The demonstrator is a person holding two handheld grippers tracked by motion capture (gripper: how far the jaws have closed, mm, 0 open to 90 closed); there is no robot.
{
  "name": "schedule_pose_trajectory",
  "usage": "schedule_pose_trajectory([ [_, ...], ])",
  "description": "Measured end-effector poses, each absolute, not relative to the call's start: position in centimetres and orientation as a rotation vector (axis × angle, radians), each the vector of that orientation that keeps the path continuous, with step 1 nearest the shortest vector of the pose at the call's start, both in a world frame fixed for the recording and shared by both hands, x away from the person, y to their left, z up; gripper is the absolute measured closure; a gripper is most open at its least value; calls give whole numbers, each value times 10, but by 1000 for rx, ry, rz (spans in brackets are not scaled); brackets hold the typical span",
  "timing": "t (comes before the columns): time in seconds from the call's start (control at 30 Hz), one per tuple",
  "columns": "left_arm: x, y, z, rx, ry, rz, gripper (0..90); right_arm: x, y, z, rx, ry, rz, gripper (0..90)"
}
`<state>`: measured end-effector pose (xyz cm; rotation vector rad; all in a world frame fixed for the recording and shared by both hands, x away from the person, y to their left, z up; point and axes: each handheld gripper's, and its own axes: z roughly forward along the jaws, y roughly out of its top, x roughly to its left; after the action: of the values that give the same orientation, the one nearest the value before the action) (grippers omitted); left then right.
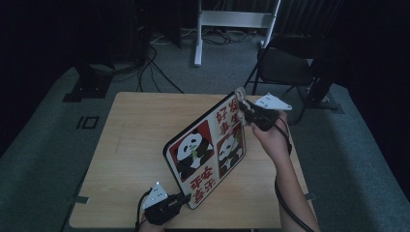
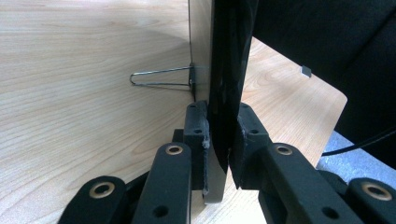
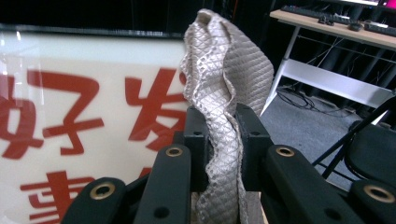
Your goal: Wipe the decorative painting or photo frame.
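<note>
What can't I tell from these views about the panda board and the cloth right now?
- High view: whether the cloth touches the panda board; it is too small and dim, and the right gripper covers it.
- Left gripper view: the board's printed face, seen edge-on between the left gripper pads.
- Right gripper view: the cloth's lower end, hidden behind the jaws and cut off by the bottom edge.
- Right gripper view: the board's pandas, outside the frame.

- The place was a dim recording lab or studio, judged from what stood around the wooden table.
- Beyond the table, cables ran loose over grey carpet.
- Behind the table's far edge stood a white equipment frame.
- A black folding chair stood past its far right corner.
- Dark curtains hung behind everything.
</note>
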<state>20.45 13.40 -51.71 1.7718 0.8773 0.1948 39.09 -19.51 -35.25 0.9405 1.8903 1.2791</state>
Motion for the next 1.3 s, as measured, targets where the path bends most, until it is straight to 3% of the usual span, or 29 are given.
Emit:
schedule_pose_trajectory([
  [1.3,205,131,-516,1800,852,173,782,387,-210,-424,1076,2000,1204,774],
])
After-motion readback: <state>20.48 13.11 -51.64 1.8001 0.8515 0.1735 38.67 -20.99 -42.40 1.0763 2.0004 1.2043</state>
